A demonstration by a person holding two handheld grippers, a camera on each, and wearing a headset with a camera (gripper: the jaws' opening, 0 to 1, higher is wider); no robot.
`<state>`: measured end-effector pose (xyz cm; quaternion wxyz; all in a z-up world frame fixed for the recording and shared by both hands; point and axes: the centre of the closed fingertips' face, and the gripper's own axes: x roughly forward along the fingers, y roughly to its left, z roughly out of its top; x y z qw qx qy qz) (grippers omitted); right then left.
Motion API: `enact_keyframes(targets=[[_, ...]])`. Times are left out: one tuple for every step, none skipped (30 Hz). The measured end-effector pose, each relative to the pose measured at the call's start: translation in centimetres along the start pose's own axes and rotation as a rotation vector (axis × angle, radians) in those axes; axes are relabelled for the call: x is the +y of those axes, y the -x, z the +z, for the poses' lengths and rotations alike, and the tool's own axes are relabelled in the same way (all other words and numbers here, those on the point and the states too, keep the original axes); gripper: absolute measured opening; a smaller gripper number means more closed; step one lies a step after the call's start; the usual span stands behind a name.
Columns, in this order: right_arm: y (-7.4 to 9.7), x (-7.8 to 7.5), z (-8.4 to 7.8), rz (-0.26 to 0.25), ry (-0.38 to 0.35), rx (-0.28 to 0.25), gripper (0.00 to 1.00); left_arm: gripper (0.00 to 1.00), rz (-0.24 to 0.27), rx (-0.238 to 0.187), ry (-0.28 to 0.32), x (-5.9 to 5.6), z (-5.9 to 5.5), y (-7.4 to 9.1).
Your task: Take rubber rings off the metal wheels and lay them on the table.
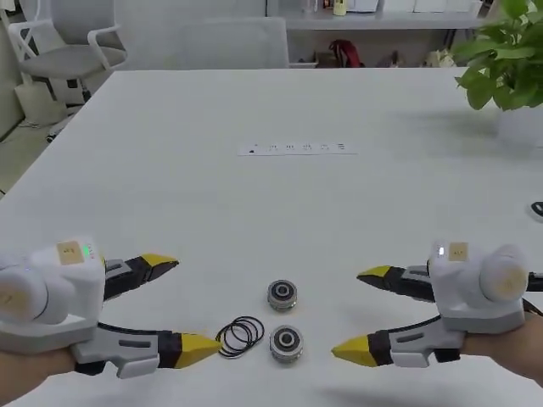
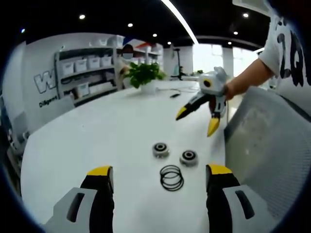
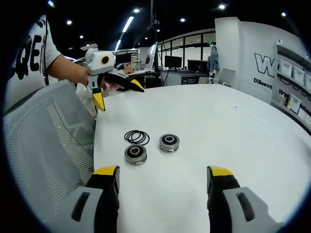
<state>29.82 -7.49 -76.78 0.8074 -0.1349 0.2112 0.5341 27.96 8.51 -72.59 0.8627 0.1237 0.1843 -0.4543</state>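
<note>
Two wheels [image 1: 282, 293] and loose rings [image 1: 240, 336] lie between wide-open, empty left gripper [image 1: 182, 303] and right gripper [image 1: 352, 311]

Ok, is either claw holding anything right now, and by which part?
Nothing is held. The left claw and right claw are both open, and the rings lie on the table beside the wheels.

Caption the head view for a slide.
Open left gripper and open right gripper flank two round metal wheels and loose black rubber rings on white table.
</note>
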Motion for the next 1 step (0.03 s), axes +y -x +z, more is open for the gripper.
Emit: enact_keyframes(targets=[[0.05, -0.06, -0.02, -0.003, 0.000, -0.001, 0.70, 0.79, 0.001, 0.000, 0.000, 0.02, -0.04, 0.04]])
